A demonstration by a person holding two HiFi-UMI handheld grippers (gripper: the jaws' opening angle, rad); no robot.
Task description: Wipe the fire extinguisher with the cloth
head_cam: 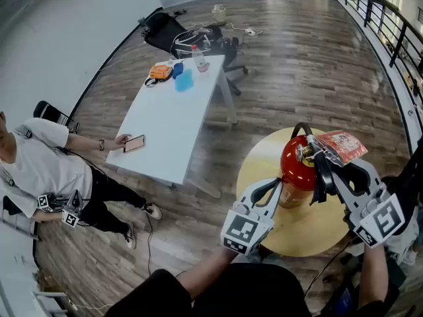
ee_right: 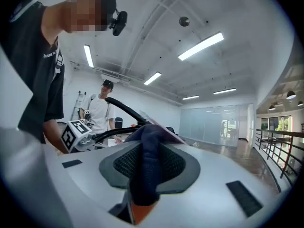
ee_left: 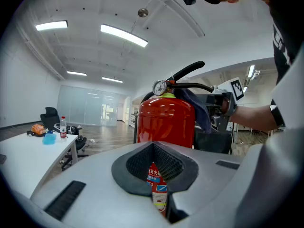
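Fire extinguisher [head_cam: 295,172] stands upright near the middle of the round wooden table [head_cam: 259,170], red body, black handle and hose on top, small pressure gauge [ee_left: 159,87] at the neck. My left gripper [head_cam: 276,185] sits low at the extinguisher's left side, tips right by the red body; I can't tell if they touch it. In the left gripper view the jaws are drawn together with only a thin slit, nothing between them, and the extinguisher's label shows through the slit. My right gripper [head_cam: 328,169] is up at the valve on the right side, jaws clamped on a dark blue cloth [ee_right: 145,167]. The cloth runs up out of the jaws and lies over the handle, with a strip hanging down beside the top of the body. A red printed tag [head_cam: 341,145] sticks out from the handle toward the right edge of the round table. Beyond the round table's left edge is a long white table [head_cam: 168,121] with an orange thing [head_cam: 160,72], a blue thing [head_cam: 184,80] and a bottle [head_cam: 197,57] at its far end. A person in a white shirt [head_cam: 39,164] stands at its near left edge, one hand by a phone [head_cam: 133,143] lying on it. Black office chair [head_cam: 164,30] past the far end, railing [head_cam: 390,28] along the right.
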